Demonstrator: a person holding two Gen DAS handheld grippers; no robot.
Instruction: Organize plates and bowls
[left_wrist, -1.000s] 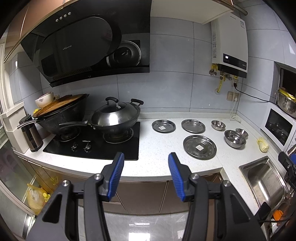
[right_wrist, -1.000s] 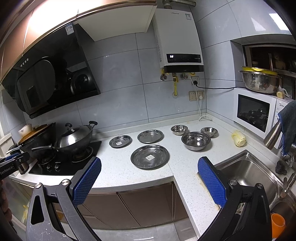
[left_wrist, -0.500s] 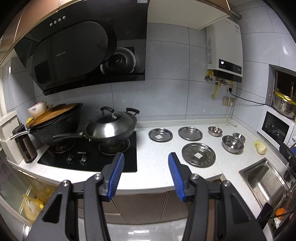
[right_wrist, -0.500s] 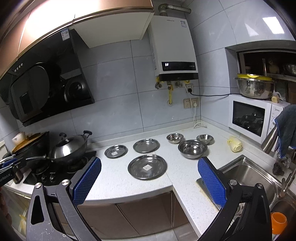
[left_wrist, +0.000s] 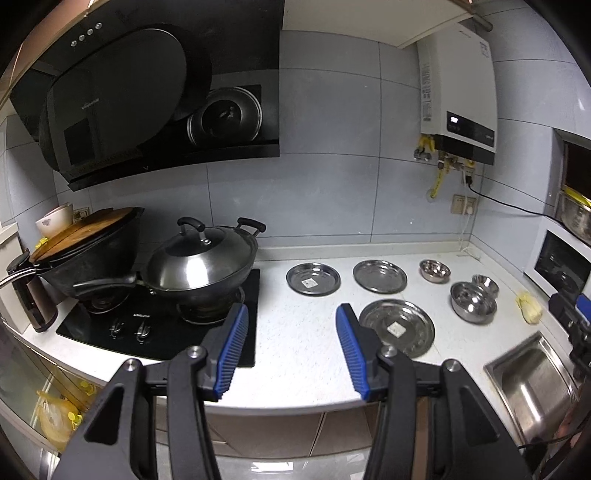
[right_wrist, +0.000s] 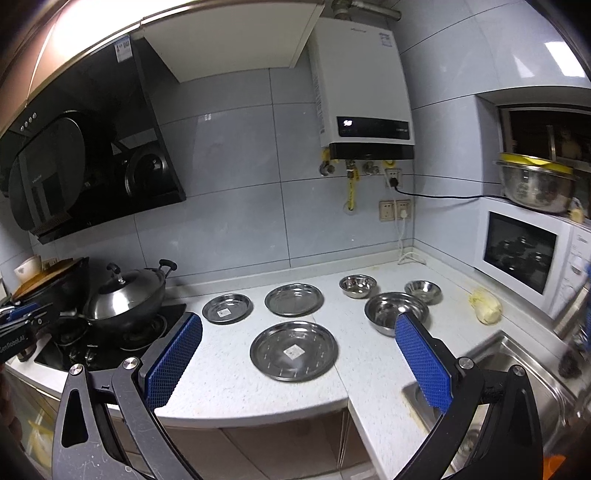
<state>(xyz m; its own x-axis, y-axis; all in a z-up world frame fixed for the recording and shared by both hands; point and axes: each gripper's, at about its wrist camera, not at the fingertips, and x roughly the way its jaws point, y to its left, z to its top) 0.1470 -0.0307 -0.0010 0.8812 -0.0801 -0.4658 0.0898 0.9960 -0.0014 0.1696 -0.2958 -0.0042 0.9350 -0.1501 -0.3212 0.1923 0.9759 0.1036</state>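
Three steel plates lie on the white counter (right_wrist: 229, 373): a large one (right_wrist: 294, 350) in front, a small one (right_wrist: 227, 308) behind left, a medium one (right_wrist: 294, 299) behind it. Three steel bowls stand to their right: a large one (right_wrist: 391, 308) and two small ones (right_wrist: 357, 285) (right_wrist: 423, 291). The left wrist view shows the same plates (left_wrist: 397, 326) (left_wrist: 313, 278) (left_wrist: 379, 276) and bowls (left_wrist: 472, 301) (left_wrist: 435, 269) (left_wrist: 485, 283). My left gripper (left_wrist: 291, 317) and right gripper (right_wrist: 299, 334) are open, empty, and held short of the counter's front edge.
A lidded wok (left_wrist: 201, 266) and a black wok (left_wrist: 92, 247) sit on the hob at left. A sink (left_wrist: 532, 380) is at the right front, a microwave (right_wrist: 524, 254) at the right back, a yellowish lump (right_wrist: 485, 306) near it. A water heater (right_wrist: 362, 85) hangs above.
Both grippers have moved closer to the counter and risen a little; the plates and bowls look larger. Nothing on the counter has moved.
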